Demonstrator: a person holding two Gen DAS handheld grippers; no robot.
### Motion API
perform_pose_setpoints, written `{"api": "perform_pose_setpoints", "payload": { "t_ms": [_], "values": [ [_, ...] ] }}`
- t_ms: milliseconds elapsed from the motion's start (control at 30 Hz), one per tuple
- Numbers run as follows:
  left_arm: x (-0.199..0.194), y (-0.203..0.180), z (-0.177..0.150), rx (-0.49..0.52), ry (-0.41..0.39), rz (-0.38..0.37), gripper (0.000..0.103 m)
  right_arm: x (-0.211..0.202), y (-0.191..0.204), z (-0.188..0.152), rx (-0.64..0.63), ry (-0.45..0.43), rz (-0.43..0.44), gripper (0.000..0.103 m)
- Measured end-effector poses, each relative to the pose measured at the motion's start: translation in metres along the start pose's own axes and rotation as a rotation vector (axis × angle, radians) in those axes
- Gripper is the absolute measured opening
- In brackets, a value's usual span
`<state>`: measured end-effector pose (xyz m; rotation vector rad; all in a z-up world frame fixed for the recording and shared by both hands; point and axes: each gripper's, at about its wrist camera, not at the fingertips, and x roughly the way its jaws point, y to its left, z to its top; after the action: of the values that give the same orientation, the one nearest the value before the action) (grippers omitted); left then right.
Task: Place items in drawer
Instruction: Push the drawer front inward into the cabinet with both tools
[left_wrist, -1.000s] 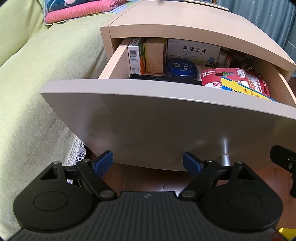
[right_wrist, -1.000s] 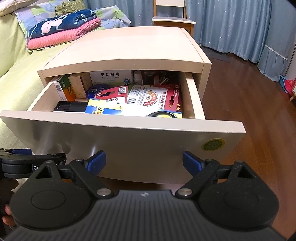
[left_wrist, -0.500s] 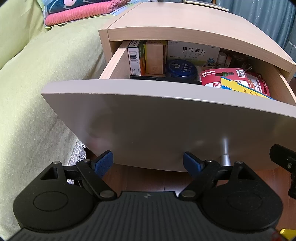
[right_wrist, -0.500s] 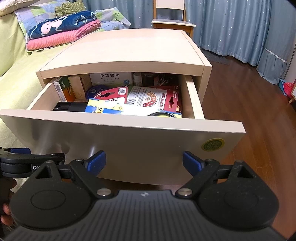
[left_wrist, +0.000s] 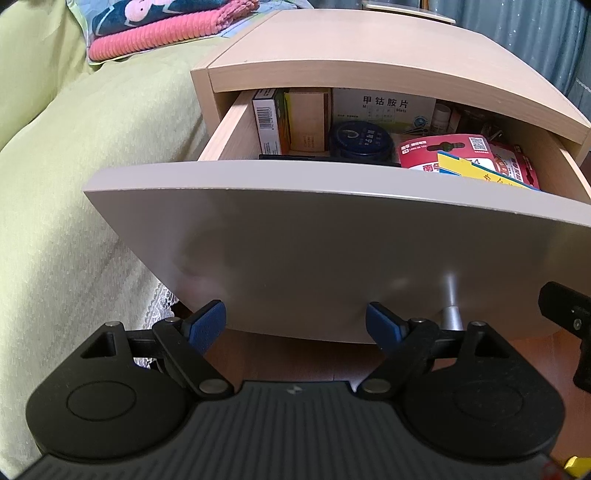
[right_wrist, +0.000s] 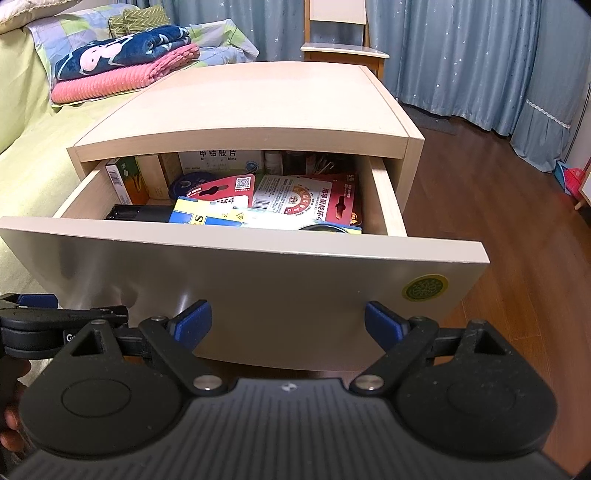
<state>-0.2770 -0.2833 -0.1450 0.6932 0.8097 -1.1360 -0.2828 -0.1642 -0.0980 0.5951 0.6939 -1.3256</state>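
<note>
left tongs (left_wrist: 295, 319) spread wide, empty, right tongs (right_wrist: 288, 317) likewise

The pale wooden bedside cabinet (right_wrist: 266, 107) stands beside the green-covered bed (right_wrist: 22, 155), its curved-front drawer (right_wrist: 258, 280) pulled out. Inside, upright cardboard boxes (left_wrist: 271, 123) stand at the back left, a round dark-blue tin (left_wrist: 360, 140) before the white medicine box (left_wrist: 384, 107), red card packs (right_wrist: 306, 199) to the right. Folded pink and navy blankets (right_wrist: 122, 70) lie on the bed behind.
</note>
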Motion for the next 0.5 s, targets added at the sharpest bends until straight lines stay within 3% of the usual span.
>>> {"api": "perform_pose_setpoints", "payload": {
  "t_ms": [500],
  "values": [
    [0.0006,-0.0024,-0.002,0.016,-0.017,0.017,0.085,0.01,0.0036,0.0068,0.009,-0.011,-0.008,0.089]
  ]
}}
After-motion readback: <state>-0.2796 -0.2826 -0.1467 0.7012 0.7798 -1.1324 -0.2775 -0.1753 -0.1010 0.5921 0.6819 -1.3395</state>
